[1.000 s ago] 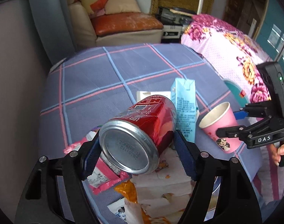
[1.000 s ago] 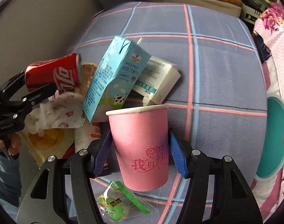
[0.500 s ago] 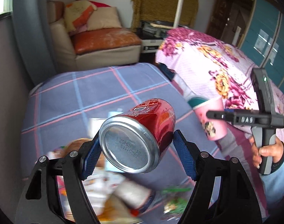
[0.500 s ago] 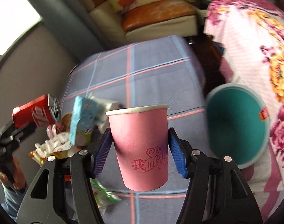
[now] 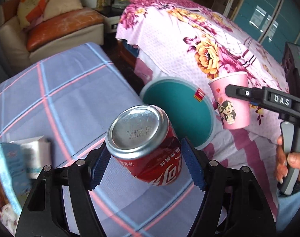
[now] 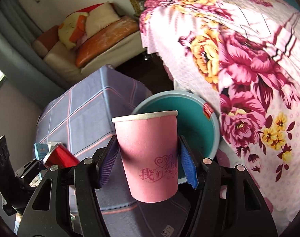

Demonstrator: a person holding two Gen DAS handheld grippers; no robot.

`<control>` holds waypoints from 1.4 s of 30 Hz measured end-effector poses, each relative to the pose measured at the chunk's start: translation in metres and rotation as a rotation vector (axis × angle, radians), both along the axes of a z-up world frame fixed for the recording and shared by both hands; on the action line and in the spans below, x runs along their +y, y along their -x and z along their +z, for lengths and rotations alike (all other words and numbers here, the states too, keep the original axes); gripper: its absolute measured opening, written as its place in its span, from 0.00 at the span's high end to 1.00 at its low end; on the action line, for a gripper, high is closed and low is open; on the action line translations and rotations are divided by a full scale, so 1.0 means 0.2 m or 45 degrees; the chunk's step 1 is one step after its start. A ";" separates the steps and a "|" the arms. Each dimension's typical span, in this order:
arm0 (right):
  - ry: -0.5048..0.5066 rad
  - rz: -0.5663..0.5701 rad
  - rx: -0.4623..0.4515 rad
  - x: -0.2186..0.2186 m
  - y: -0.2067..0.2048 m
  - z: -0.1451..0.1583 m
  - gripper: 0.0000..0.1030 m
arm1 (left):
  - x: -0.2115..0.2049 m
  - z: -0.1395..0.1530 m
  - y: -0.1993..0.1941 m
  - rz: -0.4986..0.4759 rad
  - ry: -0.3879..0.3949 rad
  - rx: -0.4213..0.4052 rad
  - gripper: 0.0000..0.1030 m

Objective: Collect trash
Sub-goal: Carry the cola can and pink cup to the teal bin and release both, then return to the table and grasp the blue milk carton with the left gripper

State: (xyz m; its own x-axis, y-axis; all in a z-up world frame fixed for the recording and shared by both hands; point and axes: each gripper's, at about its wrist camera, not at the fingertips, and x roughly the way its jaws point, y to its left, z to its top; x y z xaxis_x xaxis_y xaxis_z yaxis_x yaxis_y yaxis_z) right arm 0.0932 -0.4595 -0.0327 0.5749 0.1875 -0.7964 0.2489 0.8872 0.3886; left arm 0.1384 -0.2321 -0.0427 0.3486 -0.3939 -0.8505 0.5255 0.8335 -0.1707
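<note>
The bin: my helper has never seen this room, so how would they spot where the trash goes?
Find the bed with the pink floral bedspread. On the floor between it and the blue checked table stands the round teal plastic bin, open-topped. A small red label on its rim marks it.

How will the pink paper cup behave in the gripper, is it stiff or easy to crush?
The pink paper cup, thin-walled paper, is probably light and easy to crush. The right gripper pads hold it upright undented, so grip seems gentle. Its tapered wall might slip downward.

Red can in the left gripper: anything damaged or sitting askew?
Yes. The red can is dented along its side and sits tilted between the left gripper's closing jaws, bottom toward the camera. The pink cup looks undamaged and upright.
</note>
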 end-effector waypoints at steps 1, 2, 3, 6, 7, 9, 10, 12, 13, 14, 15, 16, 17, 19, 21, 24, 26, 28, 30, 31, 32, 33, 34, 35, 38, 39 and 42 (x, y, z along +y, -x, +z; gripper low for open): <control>-0.006 -0.009 0.005 -0.02 0.00 -0.01 0.44 | -0.04 -0.02 -0.02 -0.006 0.000 0.011 0.31; -0.012 -0.020 0.009 -0.04 0.00 -0.03 0.44 | -0.08 -0.04 -0.04 -0.010 -0.002 0.019 0.31; -0.013 -0.027 0.014 -0.06 -0.01 -0.04 0.44 | -0.12 -0.05 -0.07 -0.014 -0.001 0.027 0.31; 0.008 -0.049 0.018 -0.10 -0.01 -0.05 0.44 | -0.21 -0.06 -0.11 -0.037 0.018 0.027 0.31; 0.006 -0.056 0.020 -0.12 0.00 -0.05 0.44 | -0.24 -0.06 -0.12 -0.048 0.022 0.025 0.31; 0.000 -0.070 0.025 -0.14 0.00 -0.06 0.44 | -0.30 -0.06 -0.14 -0.068 0.021 0.024 0.31; 0.001 -0.077 0.027 -0.16 0.00 -0.06 0.44 | -0.33 -0.07 -0.15 -0.078 0.022 0.027 0.31; 0.002 -0.089 0.027 -0.18 0.00 -0.07 0.44 | -0.37 -0.09 -0.16 -0.090 0.027 0.036 0.31; 0.003 -0.095 0.029 -0.19 0.01 -0.07 0.44 | -0.38 -0.11 -0.16 -0.094 0.030 0.043 0.31; 0.004 -0.101 0.031 -0.20 0.01 -0.07 0.44 | -0.40 -0.12 -0.17 -0.098 0.032 0.050 0.31; 0.005 -0.105 0.032 -0.20 0.01 -0.07 0.44 | -0.41 -0.14 -0.17 -0.103 0.033 0.056 0.31; 0.007 -0.109 0.035 -0.21 0.02 -0.07 0.44 | -0.42 -0.15 -0.17 -0.107 0.027 0.062 0.31; 0.009 -0.112 0.038 -0.21 0.02 -0.07 0.44 | -0.43 -0.16 -0.17 -0.111 0.018 0.068 0.29; 0.008 -0.116 0.043 -0.22 0.02 -0.08 0.44 | -0.42 -0.17 -0.16 -0.108 0.007 0.072 0.24; 0.006 -0.114 0.047 -0.21 0.02 -0.08 0.44 | -0.40 -0.17 -0.16 -0.094 0.005 0.069 0.19; 0.009 -0.096 0.052 -0.19 0.01 -0.09 0.44 | -0.34 -0.16 -0.14 -0.071 0.008 0.067 0.15; 0.006 -0.081 0.060 -0.16 0.00 -0.10 0.43 | -0.29 -0.14 -0.12 -0.049 -0.001 0.057 0.12; 0.002 -0.067 0.069 -0.14 -0.01 -0.11 0.43 | -0.23 -0.11 -0.11 -0.031 -0.005 0.045 0.10; -0.006 -0.059 0.080 -0.12 -0.03 -0.13 0.43 | -0.17 -0.08 -0.09 -0.011 -0.011 0.033 0.10; -0.014 -0.054 0.088 -0.11 -0.04 -0.14 0.43 | -0.14 -0.07 -0.08 -0.002 -0.014 0.024 0.09; -0.022 -0.048 0.096 -0.09 -0.05 -0.15 0.42 | -0.11 -0.05 -0.07 0.008 -0.017 0.015 0.09; -0.024 -0.041 0.102 -0.08 -0.06 -0.16 0.42 | -0.07 -0.04 -0.06 0.020 -0.018 0.010 0.09; -0.025 -0.035 0.110 -0.06 -0.07 -0.17 0.40 | -0.04 -0.03 -0.06 0.031 -0.015 0.008 0.09; -0.025 -0.032 0.119 -0.05 -0.08 -0.17 0.40 | -0.01 -0.01 -0.05 0.043 -0.009 0.008 0.08; -0.039 -0.020 0.141 -0.01 -0.10 -0.18 0.27 | 0.09 0.02 -0.04 0.084 0.016 0.006 0.08; -0.040 -0.016 0.141 0.00 -0.10 -0.17 0.27 | 0.12 0.03 -0.03 0.097 0.021 0.008 0.08; -0.033 0.008 0.134 0.06 -0.10 -0.14 0.27 | 0.21 0.05 0.01 0.125 0.027 0.005 0.07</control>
